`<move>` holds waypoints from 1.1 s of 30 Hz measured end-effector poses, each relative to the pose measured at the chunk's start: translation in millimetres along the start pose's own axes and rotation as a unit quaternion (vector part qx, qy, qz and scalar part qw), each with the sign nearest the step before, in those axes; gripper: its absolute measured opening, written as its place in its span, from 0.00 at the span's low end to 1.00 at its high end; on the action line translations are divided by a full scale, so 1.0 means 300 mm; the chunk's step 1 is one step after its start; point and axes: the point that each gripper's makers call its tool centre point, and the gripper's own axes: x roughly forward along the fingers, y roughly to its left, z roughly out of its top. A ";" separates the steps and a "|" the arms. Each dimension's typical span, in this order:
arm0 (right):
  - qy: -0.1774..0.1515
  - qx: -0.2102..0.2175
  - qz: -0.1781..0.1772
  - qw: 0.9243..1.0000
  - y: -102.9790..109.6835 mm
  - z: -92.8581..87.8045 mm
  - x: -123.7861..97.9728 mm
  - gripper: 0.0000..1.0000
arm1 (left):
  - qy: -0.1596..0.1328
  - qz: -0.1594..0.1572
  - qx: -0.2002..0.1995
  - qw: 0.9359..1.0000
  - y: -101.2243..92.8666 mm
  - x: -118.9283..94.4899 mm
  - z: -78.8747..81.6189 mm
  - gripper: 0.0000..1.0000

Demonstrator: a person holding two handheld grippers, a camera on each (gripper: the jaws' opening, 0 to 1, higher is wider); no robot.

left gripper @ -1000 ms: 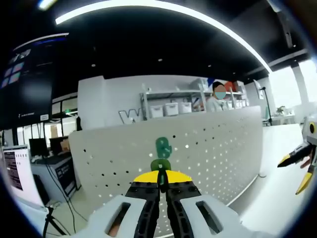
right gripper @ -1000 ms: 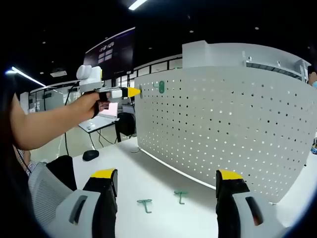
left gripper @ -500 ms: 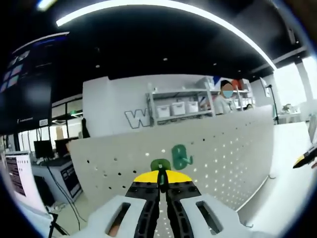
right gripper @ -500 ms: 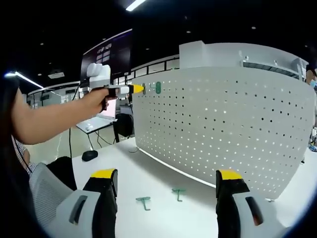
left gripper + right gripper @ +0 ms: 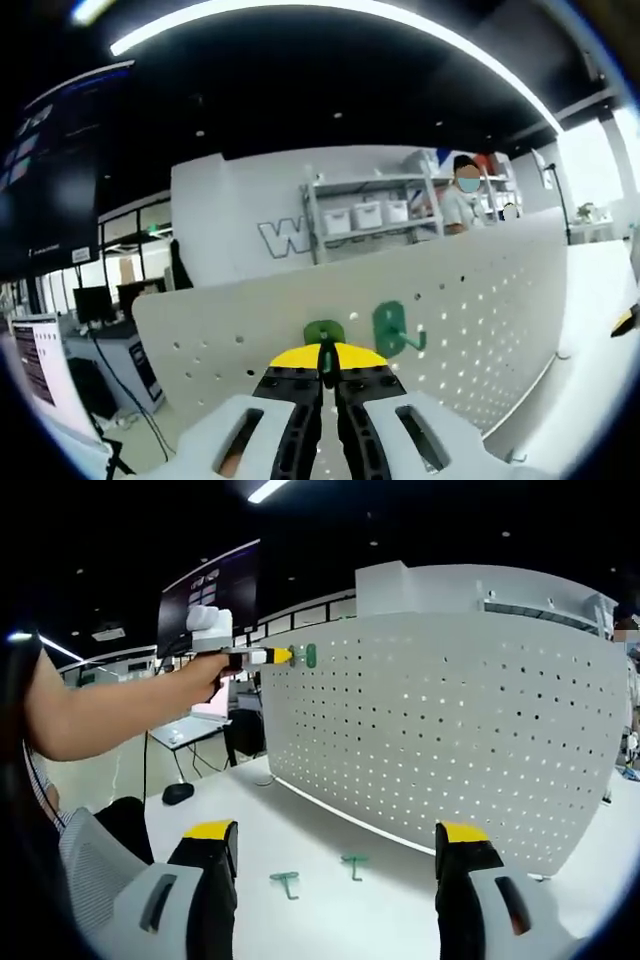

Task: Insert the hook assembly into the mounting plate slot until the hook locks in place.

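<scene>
Since a second ago, one green hook (image 5: 392, 329) has been left seated on the pegboard (image 5: 470, 320); another hook (image 5: 323, 334) is clamped in the left gripper (image 5: 322, 378), while the right gripper (image 5: 335, 855) jaws are held apart above the worktop (image 5: 330, 910)

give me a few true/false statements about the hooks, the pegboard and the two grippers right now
1. The left gripper is shut on a green hook. True.
2. A second green hook sits on the pegboard beside the held one. True.
3. The right gripper is closed on a hook. False: its jaws stand wide apart, holding nothing.
4. Two loose hooks lie on the white table in front of the pegboard. True.
5. The loose hooks on the table are red. False: they are green.
</scene>
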 end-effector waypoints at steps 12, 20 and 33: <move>0.003 0.001 0.003 1.000 0.006 -0.006 0.005 0.79 | -0.010 0.007 -0.001 1.000 0.017 -0.005 0.011 0.03; 0.004 0.002 0.001 1.000 -0.004 -0.008 0.003 0.78 | -0.010 0.007 0.003 1.000 0.014 0.010 0.005 0.03; 0.007 0.006 0.001 1.000 -0.005 -0.017 0.006 0.78 | -0.036 0.022 0.054 0.998 0.009 0.016 0.009 0.03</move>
